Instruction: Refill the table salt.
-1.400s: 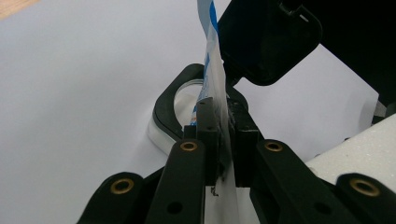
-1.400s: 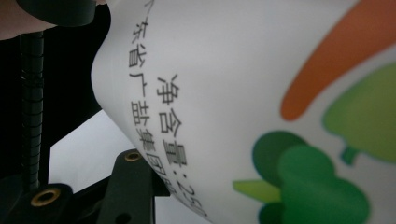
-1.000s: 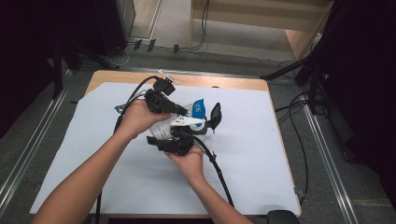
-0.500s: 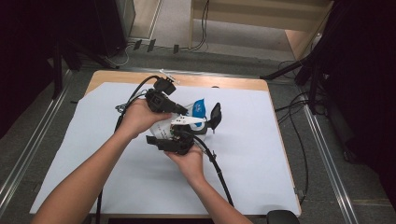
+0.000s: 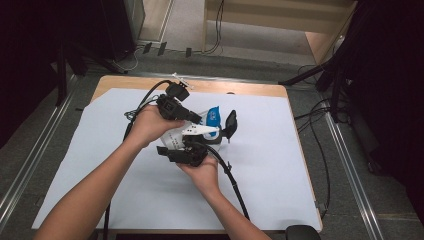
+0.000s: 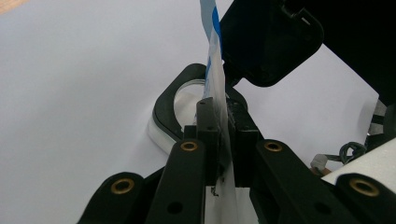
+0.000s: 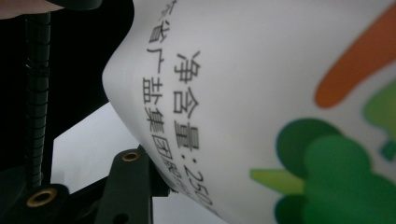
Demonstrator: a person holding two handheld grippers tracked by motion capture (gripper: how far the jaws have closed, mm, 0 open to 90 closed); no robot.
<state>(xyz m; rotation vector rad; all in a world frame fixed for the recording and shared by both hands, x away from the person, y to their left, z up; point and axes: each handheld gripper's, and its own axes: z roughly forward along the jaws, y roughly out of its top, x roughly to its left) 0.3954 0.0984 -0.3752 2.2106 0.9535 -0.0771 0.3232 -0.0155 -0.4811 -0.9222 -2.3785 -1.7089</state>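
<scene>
White salt bag (image 5: 209, 120), soft and probably slippery, was pinched at its thin edge by clenched left tool (image 6: 223, 140); right tool (image 7: 140, 186) gripped its body.

Both forearms reach in from the near edge and meet above the middle of the tabletop. The left hand (image 5: 147, 125) sits just beyond the right hand (image 5: 202, 170), holding the left gripper (image 5: 192, 118) with its fingers (image 6: 208, 135) pressed together. The right gripper (image 5: 200, 145) lies under it, pointing far and right, fingers (image 7: 128, 186) partly apart.
</scene>
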